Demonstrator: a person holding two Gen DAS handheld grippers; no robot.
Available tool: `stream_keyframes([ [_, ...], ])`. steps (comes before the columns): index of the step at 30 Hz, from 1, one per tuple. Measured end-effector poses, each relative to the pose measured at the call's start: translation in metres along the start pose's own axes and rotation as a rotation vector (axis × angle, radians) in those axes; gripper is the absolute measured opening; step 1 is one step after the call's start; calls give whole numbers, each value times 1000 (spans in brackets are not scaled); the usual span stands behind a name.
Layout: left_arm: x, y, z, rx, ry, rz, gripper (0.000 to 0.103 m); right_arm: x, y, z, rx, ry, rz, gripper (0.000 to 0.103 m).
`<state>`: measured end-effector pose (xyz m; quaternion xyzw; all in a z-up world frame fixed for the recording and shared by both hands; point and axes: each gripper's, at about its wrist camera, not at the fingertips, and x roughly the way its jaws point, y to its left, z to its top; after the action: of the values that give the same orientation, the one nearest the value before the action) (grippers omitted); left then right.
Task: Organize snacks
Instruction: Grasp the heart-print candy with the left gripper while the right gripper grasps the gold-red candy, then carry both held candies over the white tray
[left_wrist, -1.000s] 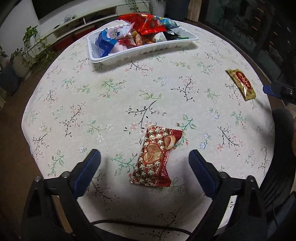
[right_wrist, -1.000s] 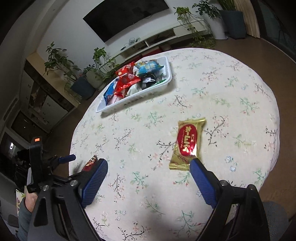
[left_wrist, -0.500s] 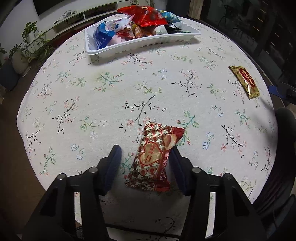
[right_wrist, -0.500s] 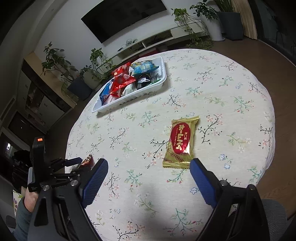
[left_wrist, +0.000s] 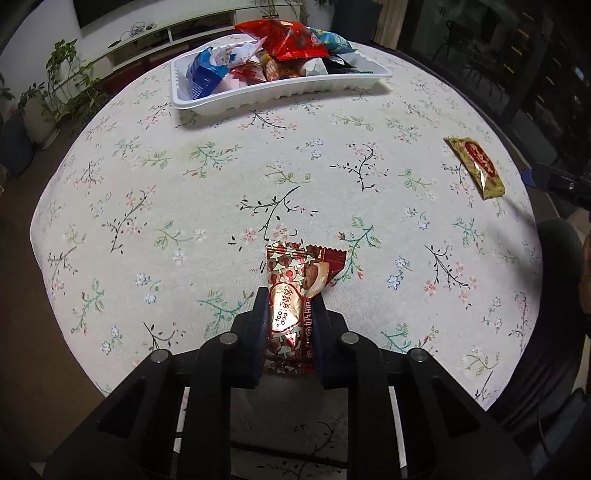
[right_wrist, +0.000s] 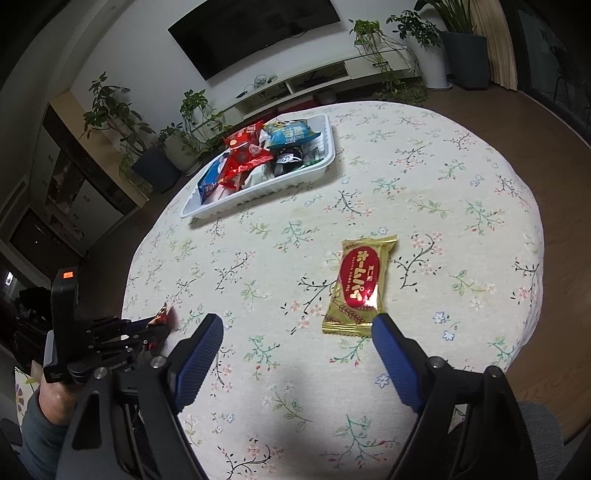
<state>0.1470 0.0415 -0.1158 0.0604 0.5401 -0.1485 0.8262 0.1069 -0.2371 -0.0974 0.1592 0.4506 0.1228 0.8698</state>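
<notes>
We count one red heart-patterned foil snack packet (left_wrist: 293, 295), clamped by our just-closed left gripper (left_wrist: 290, 314); our right gripper (right_wrist: 297, 334) closing, holding nothing, before one gold-and-red wrapped biscuit (right_wrist: 358, 288); farthest, one white plastic tray (left_wrist: 280, 94), perhaps eight snacks.

Left gripper (left_wrist: 289, 306) fingers just closed, pinching; right gripper (right_wrist: 297, 330) spread, narrowing.

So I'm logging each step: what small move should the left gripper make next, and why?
Probably lift straight up. The left gripper has just been closing its jaws and now pinches the red heart-print snack, which still lies on the tablecloth; the white tray sits across the table.
</notes>
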Motion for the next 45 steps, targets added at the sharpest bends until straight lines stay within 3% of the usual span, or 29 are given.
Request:
stream_keyframes([
  [12,-23,8,-12,-177,-106,-166,18,36,-13,20,-40,111,-152,74],
  [19,-22,10,-17,-216,-119,-188,18,68,-7,25,-138,164,-256,61],
  [22,-23,12,-17,-223,-124,-189,18,73,-2,28,-175,167,-293,60],
  [25,-24,14,-17,-227,-130,-193,18,76,2,28,-214,173,-334,51],
  [29,-25,16,-16,-235,-136,-196,18,75,4,28,-231,184,-330,33],
  [33,-27,17,-16,-245,-145,-203,18,71,0,29,-219,180,-309,33],
  [37,-29,23,-15,-268,-158,-214,18,65,-9,32,-135,170,-226,33],
  [45,-50,55,16,-310,-227,-215,18,29,-28,71,19,50,-92,33],
])
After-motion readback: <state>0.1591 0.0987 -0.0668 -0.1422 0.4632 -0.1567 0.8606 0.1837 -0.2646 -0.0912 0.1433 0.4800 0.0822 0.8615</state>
